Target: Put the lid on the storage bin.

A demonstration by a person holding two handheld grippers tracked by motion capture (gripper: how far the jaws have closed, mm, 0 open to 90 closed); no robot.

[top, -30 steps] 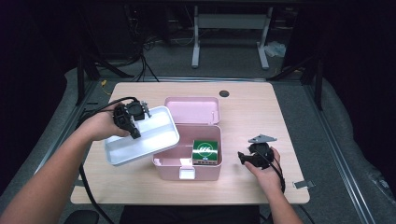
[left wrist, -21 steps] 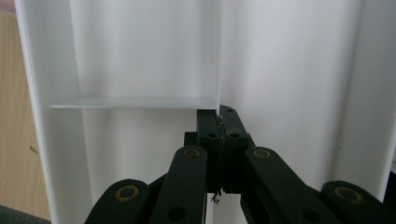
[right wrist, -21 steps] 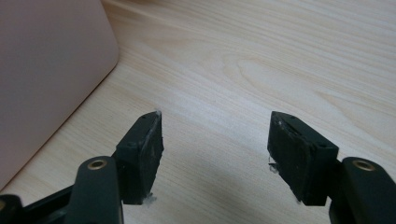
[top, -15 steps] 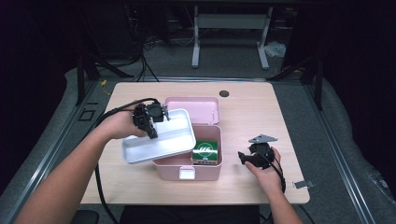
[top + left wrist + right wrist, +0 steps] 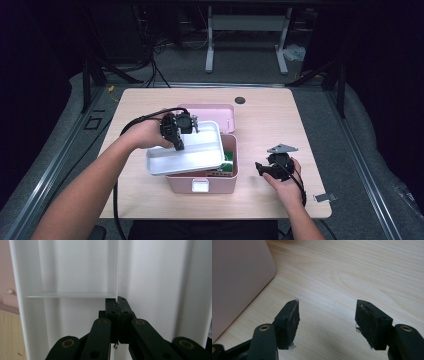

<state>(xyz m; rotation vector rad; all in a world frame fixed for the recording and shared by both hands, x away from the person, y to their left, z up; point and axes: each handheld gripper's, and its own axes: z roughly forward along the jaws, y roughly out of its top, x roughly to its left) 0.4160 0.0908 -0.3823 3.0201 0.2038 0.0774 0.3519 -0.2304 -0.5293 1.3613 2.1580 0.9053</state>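
Observation:
My left gripper (image 5: 178,145) is shut on the thin inner divider of a white plastic tray (image 5: 192,155) and holds it tilted in the air. The tray hangs over the left part of an open pink box (image 5: 200,183). In the left gripper view the jaws (image 5: 117,300) pinch the divider wall of the tray (image 5: 75,270) at a corner. Something green (image 5: 229,156) lies inside the box, partly hidden by the tray. My right gripper (image 5: 260,168) rests on the table right of the box, open with nothing between its fingers (image 5: 327,315); the box wall (image 5: 237,277) stands to its left.
The box's pink lid (image 5: 212,111) lies flat behind the box. A dark round hole (image 5: 240,100) is at the back of the wooden table (image 5: 270,125). A small metal piece (image 5: 325,198) lies at the front right corner. Cables trail off the left edge.
My left gripper has carried the white tray to the right, from beside the box to over its opening. The right gripper has not moved.

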